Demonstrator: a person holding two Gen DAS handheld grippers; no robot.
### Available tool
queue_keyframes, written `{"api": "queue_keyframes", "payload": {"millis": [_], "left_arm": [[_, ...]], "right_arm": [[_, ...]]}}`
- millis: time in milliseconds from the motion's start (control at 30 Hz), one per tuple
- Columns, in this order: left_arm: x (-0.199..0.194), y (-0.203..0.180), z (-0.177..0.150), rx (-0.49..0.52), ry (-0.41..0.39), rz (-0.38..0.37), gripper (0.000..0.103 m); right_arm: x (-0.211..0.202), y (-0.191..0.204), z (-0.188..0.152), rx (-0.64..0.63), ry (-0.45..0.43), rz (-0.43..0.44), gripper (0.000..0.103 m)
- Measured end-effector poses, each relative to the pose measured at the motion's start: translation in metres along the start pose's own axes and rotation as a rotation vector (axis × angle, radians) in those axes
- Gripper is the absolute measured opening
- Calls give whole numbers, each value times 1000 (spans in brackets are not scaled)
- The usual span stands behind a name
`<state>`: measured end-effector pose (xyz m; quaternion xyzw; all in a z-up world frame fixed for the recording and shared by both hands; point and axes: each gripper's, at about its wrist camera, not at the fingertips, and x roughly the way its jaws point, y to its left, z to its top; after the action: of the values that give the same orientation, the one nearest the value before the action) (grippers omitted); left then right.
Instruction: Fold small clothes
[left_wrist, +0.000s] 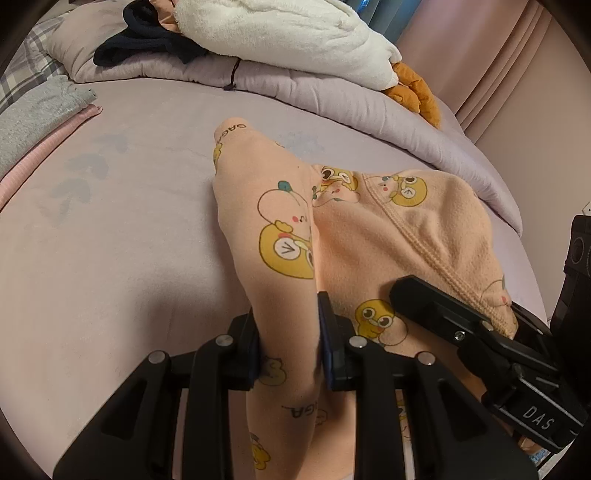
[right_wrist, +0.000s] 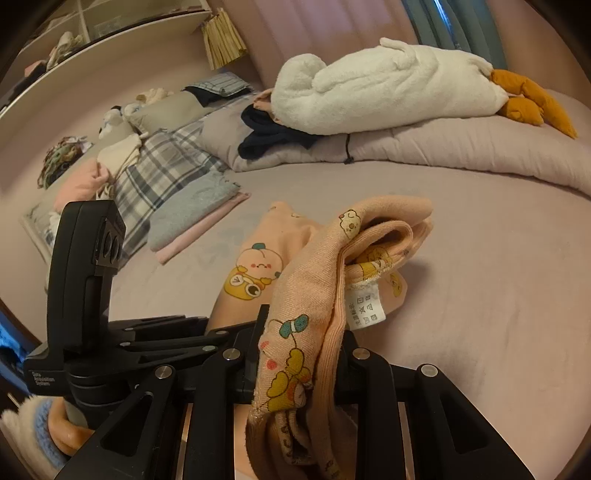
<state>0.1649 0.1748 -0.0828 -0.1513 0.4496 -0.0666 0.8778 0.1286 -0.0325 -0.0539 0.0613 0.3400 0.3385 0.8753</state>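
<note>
Lilac bed sheet (left_wrist: 129, 240) lies beneath our fingers. Our left gripper (left_wrist: 288, 347) clamps the peach garment (left_wrist: 354, 236); our right gripper (right_wrist: 299, 354) clamps its waistband, with the garment extending ahead of both.

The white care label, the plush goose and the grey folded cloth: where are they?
white care label (right_wrist: 365, 309): right wrist view, its printed face.
plush goose (right_wrist: 388, 96): right wrist view, its white body.
grey folded cloth (right_wrist: 192, 210): right wrist view, its top.
</note>
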Motion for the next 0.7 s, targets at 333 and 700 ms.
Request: {"api": "queue_keyframes", "payload": {"millis": [333, 700], "left_arm": [[8, 0, 4, 13, 11, 11, 24], [15, 1, 5, 11, 23, 25, 24]], "right_arm": [[6, -4, 0, 11, 2, -10, 26], [13, -7, -2, 19, 14, -17, 26]]}}
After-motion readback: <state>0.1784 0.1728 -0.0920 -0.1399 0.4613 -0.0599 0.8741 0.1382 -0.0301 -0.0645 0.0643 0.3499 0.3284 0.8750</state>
